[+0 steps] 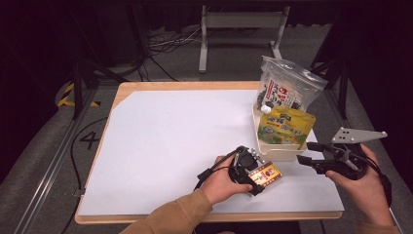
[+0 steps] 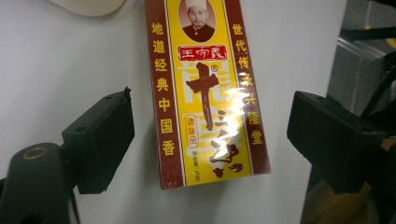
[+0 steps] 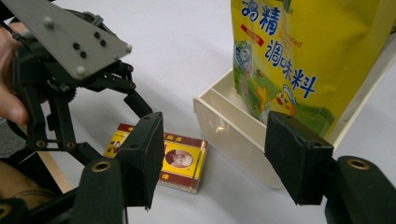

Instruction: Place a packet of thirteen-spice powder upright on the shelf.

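Left claw (image 1: 253, 173) is spread apart over the spice box (image 2: 208, 88), which lies flat on the counter (image 1: 160, 141) beside the tray (image 1: 280, 152). Right claw (image 3: 210, 158) is apart too, holding nothing.

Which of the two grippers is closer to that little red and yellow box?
The left. The left gripper hangs right over the box, open jaws on either side of it, not touching. The right gripper is off to the side, by the tray.
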Motion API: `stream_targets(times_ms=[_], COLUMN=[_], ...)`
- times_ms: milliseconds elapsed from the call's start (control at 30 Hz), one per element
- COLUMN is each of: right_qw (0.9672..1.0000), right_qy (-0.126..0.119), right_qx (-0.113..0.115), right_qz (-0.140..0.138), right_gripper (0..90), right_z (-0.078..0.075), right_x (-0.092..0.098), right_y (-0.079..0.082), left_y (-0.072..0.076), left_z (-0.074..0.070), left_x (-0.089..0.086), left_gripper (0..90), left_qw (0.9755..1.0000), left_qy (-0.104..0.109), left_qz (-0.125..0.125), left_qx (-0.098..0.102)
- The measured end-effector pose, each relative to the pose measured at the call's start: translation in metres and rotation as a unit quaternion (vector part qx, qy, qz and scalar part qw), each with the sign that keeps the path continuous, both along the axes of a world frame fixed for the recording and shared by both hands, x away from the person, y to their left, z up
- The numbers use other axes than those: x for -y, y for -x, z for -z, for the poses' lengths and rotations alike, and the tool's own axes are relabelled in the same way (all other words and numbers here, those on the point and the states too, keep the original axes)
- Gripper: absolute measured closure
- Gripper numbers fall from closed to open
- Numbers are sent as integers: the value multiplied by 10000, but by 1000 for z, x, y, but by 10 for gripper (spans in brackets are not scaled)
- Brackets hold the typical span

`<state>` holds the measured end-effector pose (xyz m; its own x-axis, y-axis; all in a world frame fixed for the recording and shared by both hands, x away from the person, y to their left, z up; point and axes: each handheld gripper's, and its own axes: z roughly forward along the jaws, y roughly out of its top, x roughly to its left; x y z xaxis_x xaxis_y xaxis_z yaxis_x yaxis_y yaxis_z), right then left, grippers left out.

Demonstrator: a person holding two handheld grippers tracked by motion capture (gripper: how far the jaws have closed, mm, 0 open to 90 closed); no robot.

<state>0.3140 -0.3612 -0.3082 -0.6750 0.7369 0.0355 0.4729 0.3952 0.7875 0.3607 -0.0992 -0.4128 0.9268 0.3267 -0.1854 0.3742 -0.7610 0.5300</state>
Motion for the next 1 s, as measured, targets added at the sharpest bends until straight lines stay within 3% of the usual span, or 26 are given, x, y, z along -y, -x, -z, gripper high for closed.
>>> stream_targets(times_ms=[267, 500, 567, 733, 800, 933, 1000], right_qw=[10000, 10000, 10000, 10000, 10000, 9999, 9999], right_qy=[-24, -5, -6, -22, -19, 4, 16], right_qx=[3, -19, -5, -24, -35, -95, -96], right_qz=[-34, -29, -33, -64, -75, -95, -89], right_gripper=[380, 377, 378, 377, 377, 386, 386], right_z=[0, 1, 1, 1, 1, 1, 1], right_x=[0, 0, 0, 0, -1, -3, -4], right_y=[2, 2, 3, 3, 3, 3, 2], left_y=[3, 5, 6, 7, 7, 7, 5], left_z=[8, 15, 15, 14, 14, 13, 13], left_x=[9, 15, 16, 15, 15, 14, 12], left_gripper=[118, 147, 156, 207, 284, 303, 310], left_qw=[9994, 9988, 9981, 9976, 9976, 9979, 9984], left_qy=[-202, -393, -446, -462, -428, -453, -369], left_qz=[183, 87, 127, 168, 188, 181, 194], left_qx=[215, 293, 394, 483, 504, 436, 374])
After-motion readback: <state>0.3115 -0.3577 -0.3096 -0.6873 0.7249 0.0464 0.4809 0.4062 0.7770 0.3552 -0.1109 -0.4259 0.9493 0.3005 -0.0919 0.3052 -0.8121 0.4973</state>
